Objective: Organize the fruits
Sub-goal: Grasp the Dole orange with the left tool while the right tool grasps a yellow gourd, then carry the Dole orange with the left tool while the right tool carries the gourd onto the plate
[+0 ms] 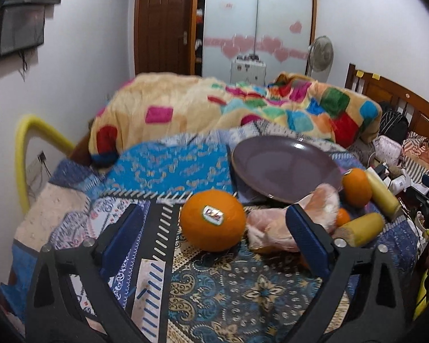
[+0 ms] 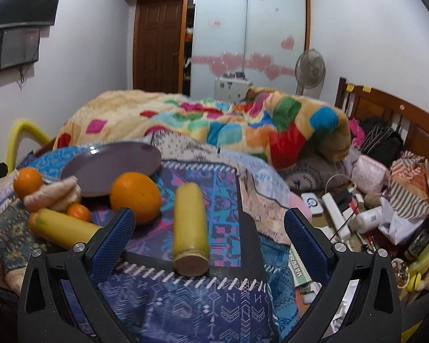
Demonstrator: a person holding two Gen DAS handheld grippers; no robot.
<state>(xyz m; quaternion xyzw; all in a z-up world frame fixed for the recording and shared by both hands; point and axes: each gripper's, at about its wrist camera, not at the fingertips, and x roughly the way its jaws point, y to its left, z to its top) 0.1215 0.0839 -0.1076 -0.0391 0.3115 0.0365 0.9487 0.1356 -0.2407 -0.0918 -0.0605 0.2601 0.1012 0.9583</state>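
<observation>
Left tongs [image 1: 214, 234] open, stickered orange [image 1: 213, 219], label unreadable

Everything's sitting on the patchwork-quilted bed [image 1: 220, 285]. Left wrist view: big stickered orange [image 1: 213, 219] dead centre, round purple plate [image 1: 286, 168] behind it at 1 o'clock, crumpled pink plastic bag [image 1: 274, 228] just beside it at 3, two yellow banana pieces [image 1: 363, 228] further right by a smaller orange [image 1: 356, 186].

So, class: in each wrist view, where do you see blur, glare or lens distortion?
Left wrist view: the blanket smears with motion blur, and the walls bow from the fisheye. Right wrist view: glare glints on the plate rim, and the banana edges look soft.
</observation>
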